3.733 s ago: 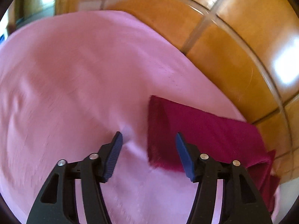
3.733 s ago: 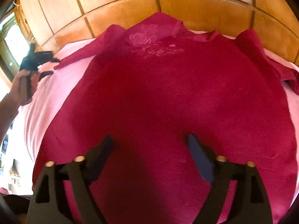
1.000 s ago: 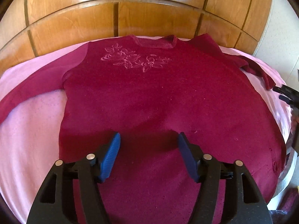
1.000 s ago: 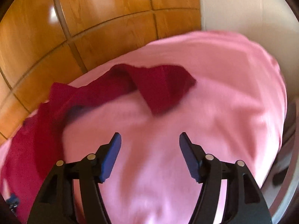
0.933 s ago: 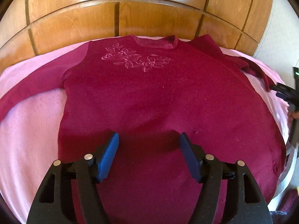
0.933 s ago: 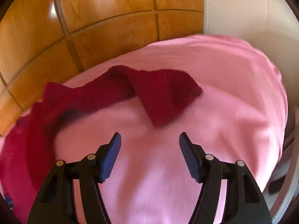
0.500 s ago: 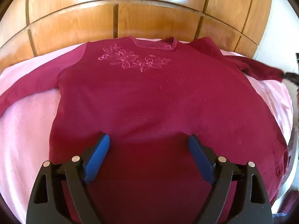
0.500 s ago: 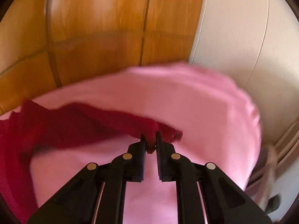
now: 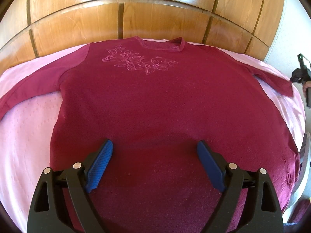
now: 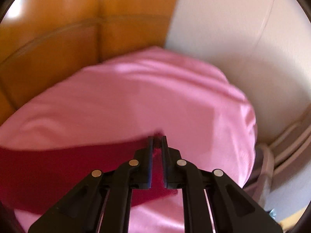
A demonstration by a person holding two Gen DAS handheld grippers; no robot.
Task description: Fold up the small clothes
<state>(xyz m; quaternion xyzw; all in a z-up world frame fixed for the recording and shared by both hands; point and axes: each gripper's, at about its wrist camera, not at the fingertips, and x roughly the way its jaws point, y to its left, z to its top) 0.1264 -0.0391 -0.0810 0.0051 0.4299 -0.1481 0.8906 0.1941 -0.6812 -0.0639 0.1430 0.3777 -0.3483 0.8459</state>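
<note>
A: The sweater (image 9: 155,106) runs off the left wrist view's bottom edge, so its hem is unseen; the left sleeve's cuff is cut off too.

B: The right wrist view is blurred. Whether the hand-held gripper (image 10: 157,138) presses the sleeve (image 10: 68,165) is unclear.

Glossy wooden headboard (image 9: 120,21) behind the bed, split into panels by dark grooves and streaked with bright reflections. Pink bedspread (image 9: 25,128) over the mattress. White wall (image 10: 243,31) beside the headboard on the right.
</note>
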